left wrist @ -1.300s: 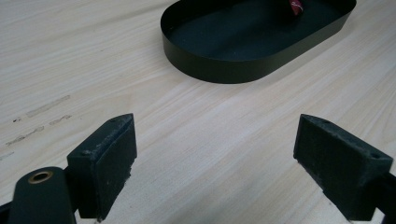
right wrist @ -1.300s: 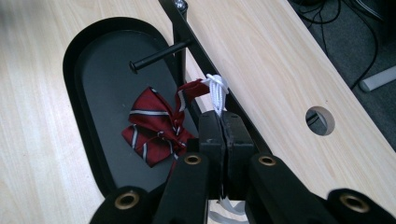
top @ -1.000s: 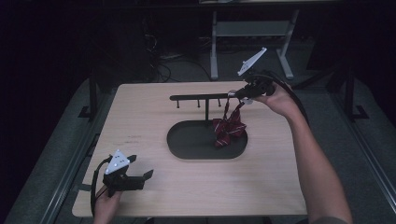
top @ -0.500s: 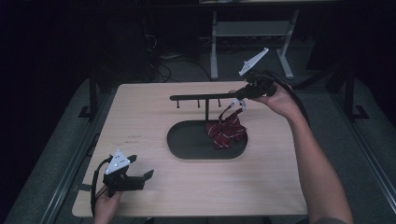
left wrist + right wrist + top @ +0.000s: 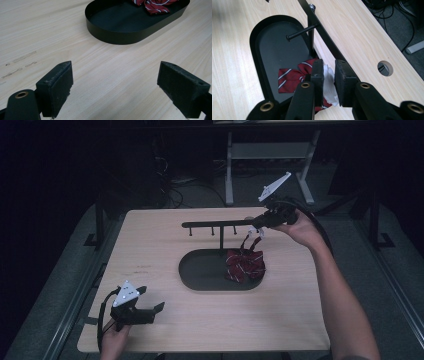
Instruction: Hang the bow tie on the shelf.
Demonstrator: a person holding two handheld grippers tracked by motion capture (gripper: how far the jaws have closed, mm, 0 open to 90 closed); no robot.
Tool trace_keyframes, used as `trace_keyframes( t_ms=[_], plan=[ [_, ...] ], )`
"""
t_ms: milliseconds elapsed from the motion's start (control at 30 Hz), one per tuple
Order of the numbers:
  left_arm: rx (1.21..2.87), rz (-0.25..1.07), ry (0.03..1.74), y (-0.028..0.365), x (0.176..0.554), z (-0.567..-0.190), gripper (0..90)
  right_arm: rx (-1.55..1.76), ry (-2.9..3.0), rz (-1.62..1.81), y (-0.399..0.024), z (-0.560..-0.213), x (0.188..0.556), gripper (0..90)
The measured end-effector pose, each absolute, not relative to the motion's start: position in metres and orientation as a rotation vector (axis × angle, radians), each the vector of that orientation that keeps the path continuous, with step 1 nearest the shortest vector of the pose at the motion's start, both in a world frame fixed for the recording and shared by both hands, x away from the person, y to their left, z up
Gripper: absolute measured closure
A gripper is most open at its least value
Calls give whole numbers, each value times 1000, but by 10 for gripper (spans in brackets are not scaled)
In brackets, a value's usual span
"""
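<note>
From the high view we see the right gripper [image 5: 259, 227] raised at the far end of a black hook rack [image 5: 216, 225], holding up the white strap ends of a red striped tie [image 5: 244, 264]. The rest of the tie lies heaped below that gripper in the right part of a black oval tray [image 5: 200, 272]. The left gripper [image 5: 145, 306] rests low on the wooden table [image 5: 165, 245], well apart from the tray.

In the left gripper view we find the jaws spread wide with nothing between them, bare table beneath, and the tray ahead with the tie at its far end.

In the right gripper view we see the jaws clamped on a white strap [image 5: 328, 82], the tie [image 5: 292, 77] spread in the tray just beyond them, and the rack's bar [image 5: 324, 41] running alongside.
</note>
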State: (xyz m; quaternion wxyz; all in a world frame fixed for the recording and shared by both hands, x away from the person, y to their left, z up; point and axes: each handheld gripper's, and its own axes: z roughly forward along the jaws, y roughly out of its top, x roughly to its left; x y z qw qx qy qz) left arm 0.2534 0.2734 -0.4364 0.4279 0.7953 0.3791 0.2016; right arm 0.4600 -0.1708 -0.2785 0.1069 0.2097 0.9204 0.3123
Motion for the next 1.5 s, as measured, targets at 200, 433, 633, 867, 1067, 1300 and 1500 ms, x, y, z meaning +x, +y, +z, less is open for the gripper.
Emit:
trace_keyframes(
  t_ms=[200, 433, 633, 867, 1067, 1300, 1500],
  plan=[
    [1985, 505, 945, 273, 253, -436, 130, 618, 2721, 933, -174, -280, 458, 763],
    [1986, 502, 949, 272, 253, -436, 130, 630, 2726, 957, -177, -281, 457, 751],
    [1982, 508, 949, 273, 253, -435, 130, 628, 2734, 962, -179, -279, 454, 741],
    [1987, 501, 955, 272, 253, -436, 130, 630, 2738, 967, -182, -279, 451, 723],
    [1982, 509, 957, 273, 252, -436, 130, 642, 2740, 985, -184, -281, 448, 704],
    [1985, 510, 949, 273, 252, -436, 130, 646, 2749, 999, -185, -285, 444, 687],
    [1985, 508, 946, 273, 251, -436, 130, 651, 2754, 1010, -187, -288, 441, 674]
  ],
)
